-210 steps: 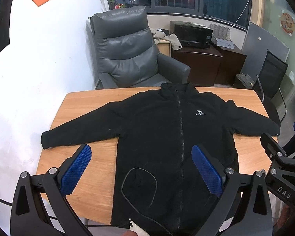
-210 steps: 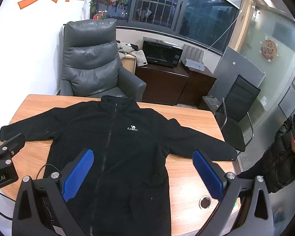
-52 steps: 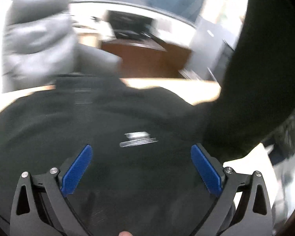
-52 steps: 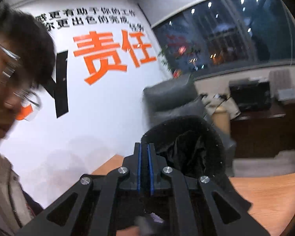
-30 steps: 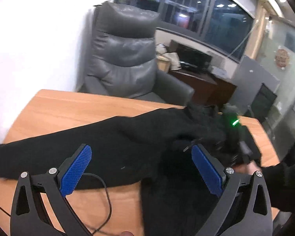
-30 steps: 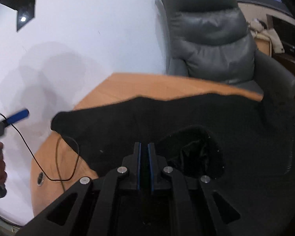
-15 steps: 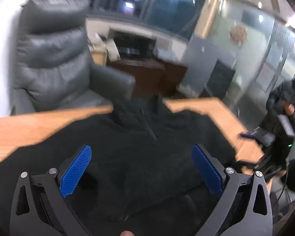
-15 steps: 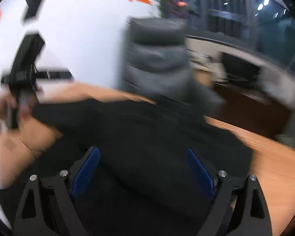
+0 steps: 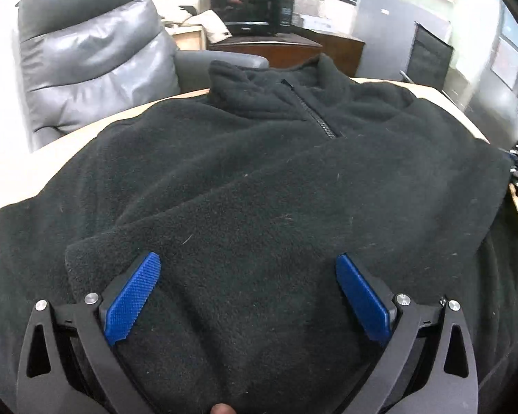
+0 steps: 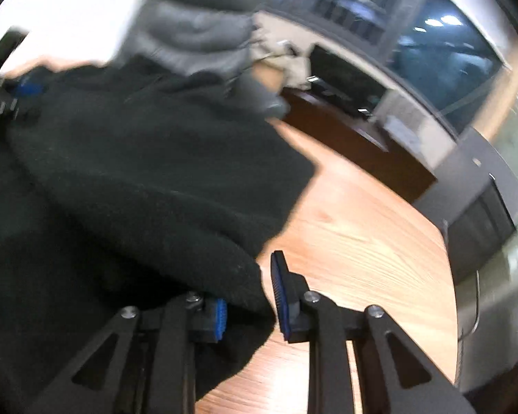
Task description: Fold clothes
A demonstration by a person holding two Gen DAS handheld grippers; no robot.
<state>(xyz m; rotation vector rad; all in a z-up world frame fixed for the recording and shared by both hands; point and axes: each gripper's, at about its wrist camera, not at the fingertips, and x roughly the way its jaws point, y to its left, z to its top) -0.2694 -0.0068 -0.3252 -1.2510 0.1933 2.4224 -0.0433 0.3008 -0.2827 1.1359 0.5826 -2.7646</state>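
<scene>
Wooden table (image 10: 355, 227) carries black fleece jacket (image 9: 276, 186), one sleeve laid across its chest; left gripper (image 9: 247, 293) hovers wide and empty above, right gripper (image 10: 248, 296) has just been narrowing around jacket edge, apparently to grip for another fold.

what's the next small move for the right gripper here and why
Probably finish closing the right gripper on the black fleece jacket edge. Its fingers have just been closing, and a fold of fabric at the jacket's right border sits between them over the wooden table. The left gripper hovers open above the folded sleeve.
</scene>
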